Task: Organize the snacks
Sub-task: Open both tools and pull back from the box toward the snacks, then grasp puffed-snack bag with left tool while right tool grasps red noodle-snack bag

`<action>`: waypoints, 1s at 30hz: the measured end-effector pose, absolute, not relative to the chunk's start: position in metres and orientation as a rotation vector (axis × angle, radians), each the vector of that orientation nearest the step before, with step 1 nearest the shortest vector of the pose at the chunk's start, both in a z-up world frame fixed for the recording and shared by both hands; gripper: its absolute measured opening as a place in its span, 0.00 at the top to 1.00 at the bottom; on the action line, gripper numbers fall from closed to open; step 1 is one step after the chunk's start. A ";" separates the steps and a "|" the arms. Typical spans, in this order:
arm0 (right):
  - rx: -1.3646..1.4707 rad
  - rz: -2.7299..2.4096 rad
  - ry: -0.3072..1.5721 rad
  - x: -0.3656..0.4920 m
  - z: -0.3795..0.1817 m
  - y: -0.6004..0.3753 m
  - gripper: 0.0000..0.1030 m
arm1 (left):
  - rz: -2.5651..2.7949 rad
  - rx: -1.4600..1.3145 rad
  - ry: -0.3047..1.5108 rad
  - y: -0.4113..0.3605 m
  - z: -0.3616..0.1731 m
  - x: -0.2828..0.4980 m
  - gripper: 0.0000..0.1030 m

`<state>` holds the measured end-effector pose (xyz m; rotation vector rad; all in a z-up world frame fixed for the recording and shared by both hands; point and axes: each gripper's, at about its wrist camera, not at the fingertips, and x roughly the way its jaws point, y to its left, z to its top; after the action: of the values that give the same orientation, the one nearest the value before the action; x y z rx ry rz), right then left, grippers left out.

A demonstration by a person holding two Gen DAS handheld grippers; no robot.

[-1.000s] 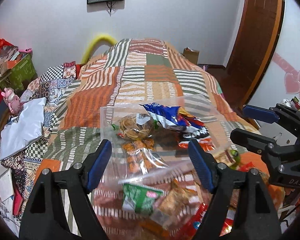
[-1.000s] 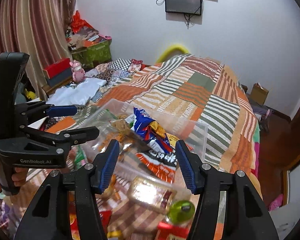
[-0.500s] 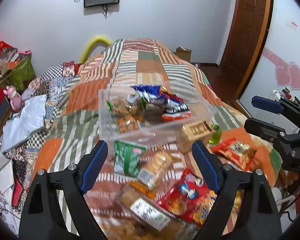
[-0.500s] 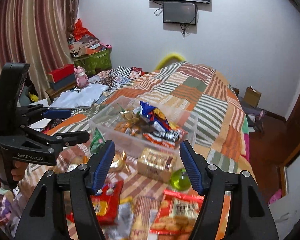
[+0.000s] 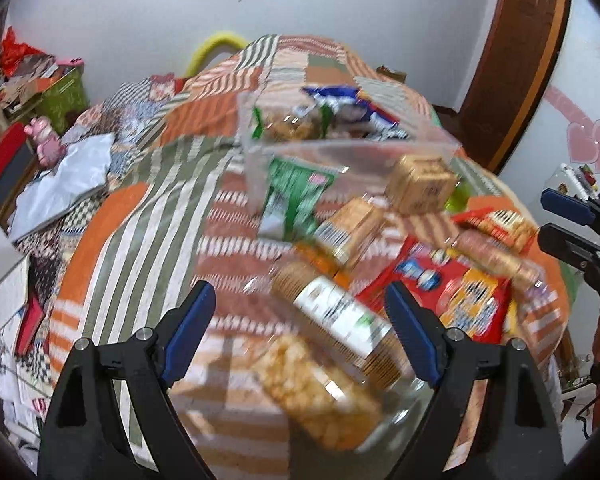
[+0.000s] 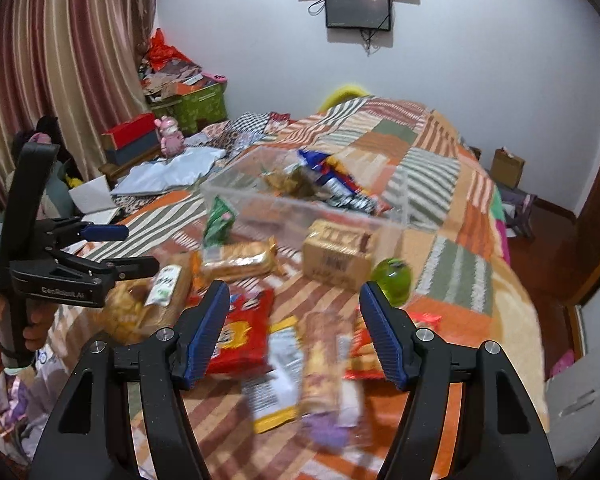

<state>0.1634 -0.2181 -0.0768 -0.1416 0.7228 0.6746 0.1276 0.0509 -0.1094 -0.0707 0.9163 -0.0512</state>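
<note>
Left tool (image 5: 300, 312) over near end of bed (image 5: 140, 216), blue pads well apart and nothing between them pressed; jaws were widening a moment back but have held since. It hangs above a clear tub of golden crackers (image 5: 316, 392) and a long biscuit pack with white label (image 5: 340, 316), both lying on the striped patchwork cover; picture blurred here

Farther out, clear plastic bin (image 6: 300, 204) sits mid-bed, already holding a blue-and-red crisp bag (image 6: 332, 176) and brownish snacks. Green packet (image 6: 218, 220) leans against bin's near left corner. Tan cardboard box (image 6: 336, 256) stands just in front of bin's near wall; green round bottle (image 6: 394, 280) just right of the box. Wrapped biscuit pack (image 6: 240, 260) lies left of the box

Right tool (image 6: 294, 328) also empty, jaws parted moderately, having just opened further earlier in this last second; nothing gripped. Below and between its pads: red snack bag (image 6: 240, 336), yellow-edged white packet (image 6: 278, 380), a blurred tan pack (image 6: 320, 364), red-orange pack (image 6: 364, 344) at right

Far left off the bed: pink toy (image 6: 170, 134), green box (image 6: 196, 104), striped curtain (image 6: 60, 60). A hand (image 6: 32, 324) holds the left tool's grip
</note>
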 end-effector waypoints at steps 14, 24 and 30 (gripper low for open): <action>-0.148 0.778 0.841 0.156 -0.116 -0.171 0.37 | -0.058 -0.147 1.012 0.066 -0.148 0.096 0.16; -0.261 0.730 0.818 0.149 -0.129 -0.153 0.23 | -0.078 -0.179 1.004 0.076 -0.157 0.085 0.16; -0.235 0.749 0.849 0.155 -0.133 -0.154 0.22 | -0.062 -0.145 1.003 0.083 -0.154 0.082 0.16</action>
<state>0.1551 -0.1544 -0.1331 -0.2350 0.8488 0.7492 0.0820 0.0835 -0.1537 -0.1447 1.0031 -0.0616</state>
